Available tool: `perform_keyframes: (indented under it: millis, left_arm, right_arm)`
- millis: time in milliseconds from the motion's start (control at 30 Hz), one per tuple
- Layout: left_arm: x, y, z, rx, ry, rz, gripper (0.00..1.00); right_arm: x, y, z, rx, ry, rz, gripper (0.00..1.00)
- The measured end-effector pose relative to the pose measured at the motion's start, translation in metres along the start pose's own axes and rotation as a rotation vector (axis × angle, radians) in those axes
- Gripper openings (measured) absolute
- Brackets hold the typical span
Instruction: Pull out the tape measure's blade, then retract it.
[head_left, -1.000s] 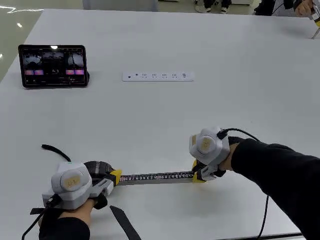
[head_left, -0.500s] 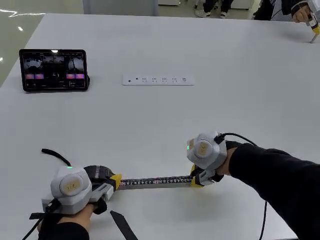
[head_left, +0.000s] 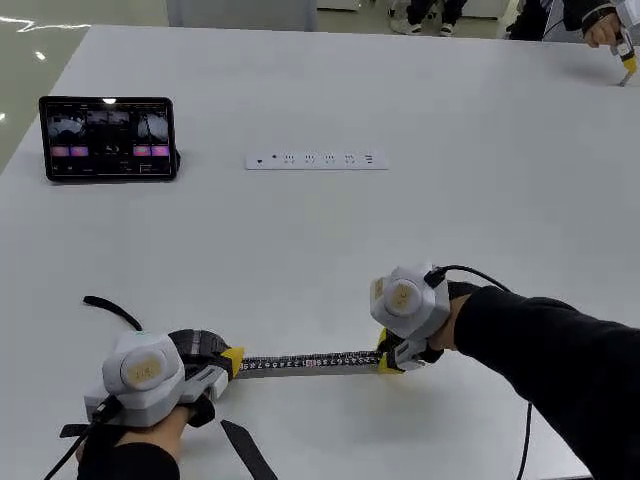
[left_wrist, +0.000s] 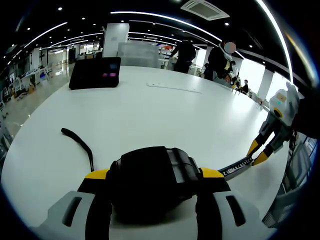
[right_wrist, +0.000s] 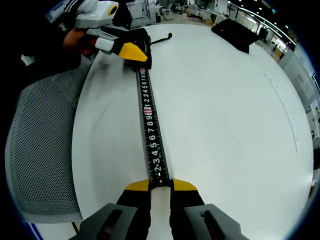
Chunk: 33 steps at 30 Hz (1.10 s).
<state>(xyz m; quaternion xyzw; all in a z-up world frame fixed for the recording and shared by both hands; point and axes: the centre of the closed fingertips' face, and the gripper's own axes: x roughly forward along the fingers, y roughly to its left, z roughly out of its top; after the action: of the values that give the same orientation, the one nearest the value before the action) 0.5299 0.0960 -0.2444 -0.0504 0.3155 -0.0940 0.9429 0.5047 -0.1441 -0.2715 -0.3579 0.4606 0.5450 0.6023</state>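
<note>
The left gripper (left_wrist: 155, 175) pinches the round black tape measure case (head_left: 203, 344) at the near left of the white table (head_left: 420, 210). The right gripper (right_wrist: 160, 186) pinches the end of its long numbered blade (right_wrist: 148, 120), which stretches right.

The left gripper (head_left: 226, 362) and right gripper (head_left: 388, 362) are pale grey with yellow tips; the cable (head_left: 478, 268) and sleeve (head_left: 545, 345) are black.

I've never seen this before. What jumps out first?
The tape measure's blade lies stretched along the near edge of the white table between two grippers: the left gripper clamps the black case, and the right gripper pinches the blade's tip. Farther back, a tablet glows at the left and a power strip lies mid-table.
</note>
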Motion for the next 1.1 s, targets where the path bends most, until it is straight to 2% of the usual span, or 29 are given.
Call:
perform_keyframes:
  millis: [433,1100]
  left_arm:
    - [0.0,0.0,0.0,-0.002,0.0,-0.001,0.64]
    - [0.001,0.0,-0.001,-0.016,0.018,-0.014,0.63]
  right_arm:
    - [0.002,0.001,0.004,-0.005,-0.002,-0.012,0.09]
    - [0.004,0.001,0.011,0.017,-0.032,0.002,0.09]
